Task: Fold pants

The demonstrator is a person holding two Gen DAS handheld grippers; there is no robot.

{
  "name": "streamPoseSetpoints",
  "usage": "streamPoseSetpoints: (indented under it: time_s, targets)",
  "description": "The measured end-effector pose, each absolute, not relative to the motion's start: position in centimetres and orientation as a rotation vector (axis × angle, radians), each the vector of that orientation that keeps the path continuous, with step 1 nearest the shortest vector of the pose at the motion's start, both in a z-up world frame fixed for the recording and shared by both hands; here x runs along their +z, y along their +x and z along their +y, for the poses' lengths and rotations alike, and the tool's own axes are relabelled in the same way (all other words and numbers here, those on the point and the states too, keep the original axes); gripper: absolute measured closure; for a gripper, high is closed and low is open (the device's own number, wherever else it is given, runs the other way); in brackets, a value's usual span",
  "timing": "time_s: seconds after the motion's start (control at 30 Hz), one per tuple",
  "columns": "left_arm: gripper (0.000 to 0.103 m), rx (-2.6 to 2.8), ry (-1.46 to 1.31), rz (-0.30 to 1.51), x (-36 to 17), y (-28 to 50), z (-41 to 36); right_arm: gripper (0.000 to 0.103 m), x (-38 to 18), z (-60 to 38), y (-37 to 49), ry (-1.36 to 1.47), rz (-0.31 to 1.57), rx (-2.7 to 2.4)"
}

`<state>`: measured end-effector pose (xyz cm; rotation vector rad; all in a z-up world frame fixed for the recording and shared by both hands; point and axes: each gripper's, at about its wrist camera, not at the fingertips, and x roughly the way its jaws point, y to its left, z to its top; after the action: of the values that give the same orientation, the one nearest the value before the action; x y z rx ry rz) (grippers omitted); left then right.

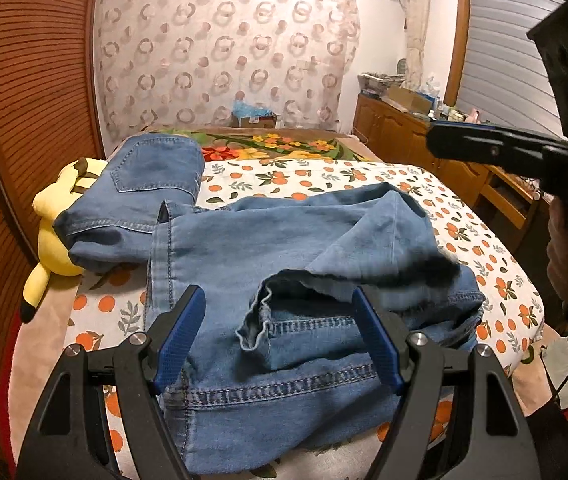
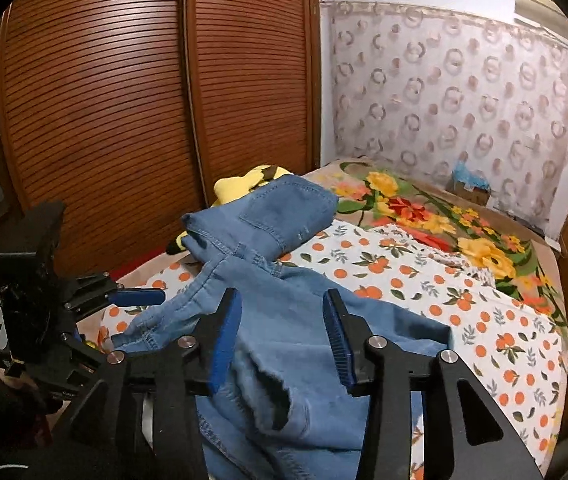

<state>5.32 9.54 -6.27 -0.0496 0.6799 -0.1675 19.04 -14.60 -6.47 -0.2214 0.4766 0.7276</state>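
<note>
Blue denim pants (image 1: 268,248) lie on the bed, waist and back pocket at the far left, legs bunched and folded toward me; they also show in the right wrist view (image 2: 284,280). My left gripper (image 1: 278,312) is open, its blue pads on either side of the crumpled leg hems, holding nothing. My right gripper (image 2: 282,312) is open above a pant leg and hem, holding nothing. The right gripper (image 1: 523,152) also shows at the right of the left wrist view. The left gripper (image 2: 136,312) shows at the left of the right wrist view.
The bed has an orange-print sheet (image 1: 483,248) over a floral blanket (image 2: 443,216). A yellow plush toy (image 1: 50,236) lies by the pants' waist. A slatted wooden wardrobe (image 2: 124,100) stands left, a wooden dresser (image 1: 395,128) right, a curtain (image 1: 224,52) behind.
</note>
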Motion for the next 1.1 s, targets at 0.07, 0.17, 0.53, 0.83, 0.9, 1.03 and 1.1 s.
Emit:
streamPoseSetpoints:
  time_s: [0.07,0.17,0.53,0.83,0.9,1.03,1.1]
  targets:
    - [0.026,-0.167,-0.049,0.681,-6.3,5.3,9.5,0.058,-7.2,-14.6,18.0,-0.221,0.487,0.708]
    - [0.026,-0.161,-0.044,0.696,-6.9,5.7,9.8,0.058,-8.6,-14.6,15.1,-0.226,0.515,0.69]
    - [0.032,-0.151,-0.057,0.771,-9.5,7.2,11.3,0.058,-11.2,-14.2,13.8,-0.238,0.606,0.674]
    - [0.033,-0.15,-0.056,0.786,-10.1,8.0,11.0,0.055,-12.3,-12.5,13.2,-0.316,0.593,0.669]
    - [0.033,-0.149,-0.053,0.785,-10.2,8.1,10.9,0.055,-12.5,-11.8,13.1,-0.35,0.578,0.658]
    - [0.034,-0.152,-0.041,0.79,-10.4,8.4,10.7,0.054,-12.9,-10.3,13.5,-0.427,0.55,0.635]
    - [0.035,-0.152,-0.04,0.791,-10.5,8.5,10.7,0.054,-13.1,-9.8,14.1,-0.456,0.535,0.627]
